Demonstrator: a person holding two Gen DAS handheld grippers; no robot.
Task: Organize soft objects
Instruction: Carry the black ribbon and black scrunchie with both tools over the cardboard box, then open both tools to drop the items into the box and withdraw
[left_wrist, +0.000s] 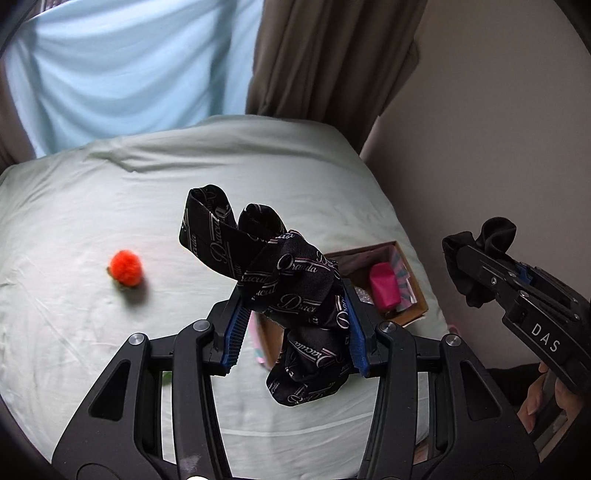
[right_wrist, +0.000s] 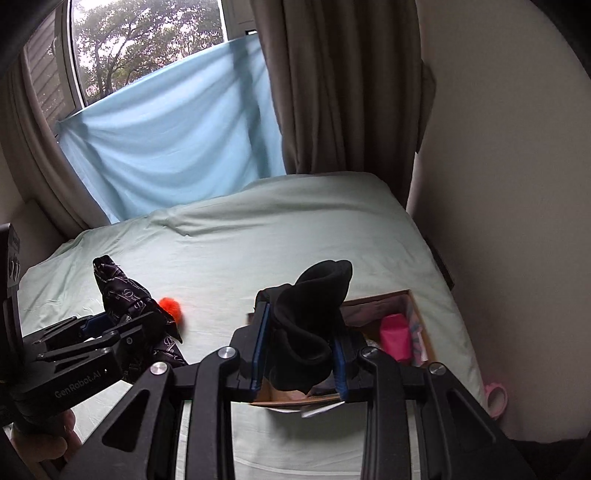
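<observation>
Clamped in our left gripper (left_wrist: 295, 321) hangs a printed black cloth (left_wrist: 291, 291); our right gripper (right_wrist: 301, 347) grips a plain black sock (right_wrist: 310, 314). Both hang above the bed (left_wrist: 92, 206), the cardboard box (right_wrist: 413, 306) just beyond. We judge this the carrying step: next, hold each over the box and release.

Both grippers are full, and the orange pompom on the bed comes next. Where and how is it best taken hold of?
Grip the orange pompom across its middle, coming straight down from above. It is a small fluffy ball lying alone on the flat bed sheet, so no side differs and nothing crowds it. Probably close gently, since the fluff will squash.
</observation>
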